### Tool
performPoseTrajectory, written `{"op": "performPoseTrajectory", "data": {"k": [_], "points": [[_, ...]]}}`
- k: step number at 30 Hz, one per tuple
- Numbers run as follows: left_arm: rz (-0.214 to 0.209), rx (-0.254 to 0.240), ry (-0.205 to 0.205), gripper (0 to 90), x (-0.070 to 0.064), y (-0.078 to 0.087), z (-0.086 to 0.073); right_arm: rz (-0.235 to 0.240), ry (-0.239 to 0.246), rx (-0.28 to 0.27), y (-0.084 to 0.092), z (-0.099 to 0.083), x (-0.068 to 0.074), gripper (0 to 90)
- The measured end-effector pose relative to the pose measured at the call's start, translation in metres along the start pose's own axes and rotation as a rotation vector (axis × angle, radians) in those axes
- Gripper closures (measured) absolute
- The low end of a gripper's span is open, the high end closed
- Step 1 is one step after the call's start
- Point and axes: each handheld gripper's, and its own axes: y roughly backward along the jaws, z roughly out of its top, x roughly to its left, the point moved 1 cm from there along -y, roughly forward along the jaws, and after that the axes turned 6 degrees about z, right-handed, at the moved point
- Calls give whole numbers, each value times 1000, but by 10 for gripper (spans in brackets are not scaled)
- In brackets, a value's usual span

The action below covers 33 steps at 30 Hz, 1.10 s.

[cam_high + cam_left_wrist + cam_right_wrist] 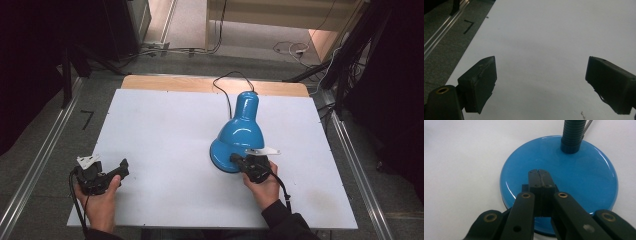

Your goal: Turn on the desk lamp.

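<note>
The blue desk lamp (239, 135) stands right of centre on the white table (165, 140), its glossy shade hanging over its round base (564, 185) in the high view. In the right gripper view the ribbed blue neck (572, 136) rises from the far side of that base, upright. A black cord (223, 85) runs from the top of the lamp to the far edge of the table. The right gripper (539, 173) is at the near edge of the base — its two black jaws are clenched together with nothing between them, and their tips lie over the top face of the base; whether they press on it cannot be told. The right hand (264, 186) holds that gripper from the near side, a dark sleeve behind it, and the grey three-cornered plate on the gripper points toward the right. The left gripper (107, 174) sits well apart from the lamp, near the near-left corner of the table, in the left hand (102, 200). Its jaws stand wide apart — released, with bare white table between them. Beyond the table's left edge lies grey floor with a metal rail (37, 165).
</note>
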Motion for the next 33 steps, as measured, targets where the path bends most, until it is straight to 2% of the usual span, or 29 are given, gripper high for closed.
{"op": "performPoseTrajectory", "data": {"k": [17, 23, 29, 33], "points": [[0, -2, 5, 113, 0, 1, -1, -5, 31, 17, -1, -3, 2, 884], [1, -1, 5, 113, 0, 1, -1, -7, 23, 13, -1, -3, 3, 883], [0, 1, 1, 113, -1, 1, -1, 15, 13, 11, -1, -3, 4, 882], [-1, 1, 3, 113, 0, 1, -1, 38, 11, -8, 3, -2, 8, 881]]}}
